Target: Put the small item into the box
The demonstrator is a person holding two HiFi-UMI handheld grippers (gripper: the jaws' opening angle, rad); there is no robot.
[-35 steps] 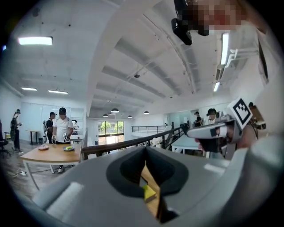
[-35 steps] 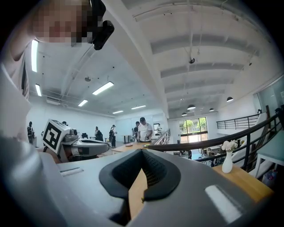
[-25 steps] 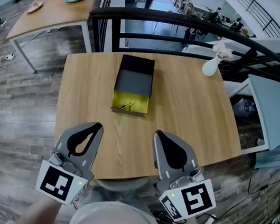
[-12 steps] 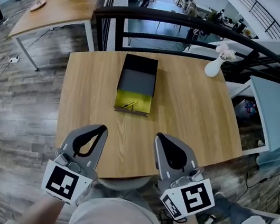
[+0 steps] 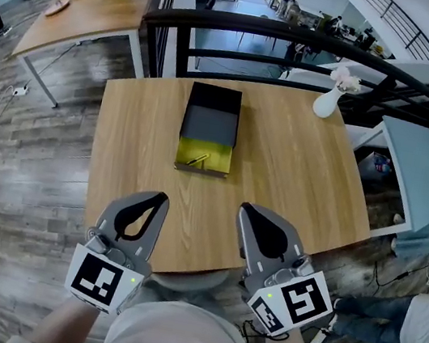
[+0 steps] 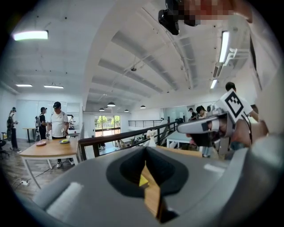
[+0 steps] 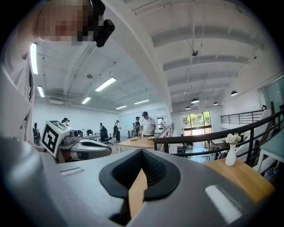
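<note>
The left claw [image 5: 160, 197] is hovering over the near edge of the worktop [image 5: 296, 173] with its jaws pressed together and nothing between them. The right claw [image 5: 245, 208] is hanging just to its right in the same way, jaws together and empty. Both are pointing towards the far side, at the box [image 5: 210, 121], which is lying open at the middle of the worktop, well apart from either claw. The small item [image 5: 194, 159], thin and hard to make out, is lying inside the yellow near part of the box, with the dark part sitting behind it on the far side. Judging from that, the placing step is looking finished, and neither claw is carrying anything. Whatever is coming next, perhaps closing the box, is calling for a reach forward across bare wood and for parting the jaws first. Room is looking generous, with bare wood lying to the left and right of the box. Only a white vase [image 5: 326, 102] is standing at the far right corner, near the edge and the black railing [image 5: 304, 39] beyond. The near edge is running right under both claws.
</note>
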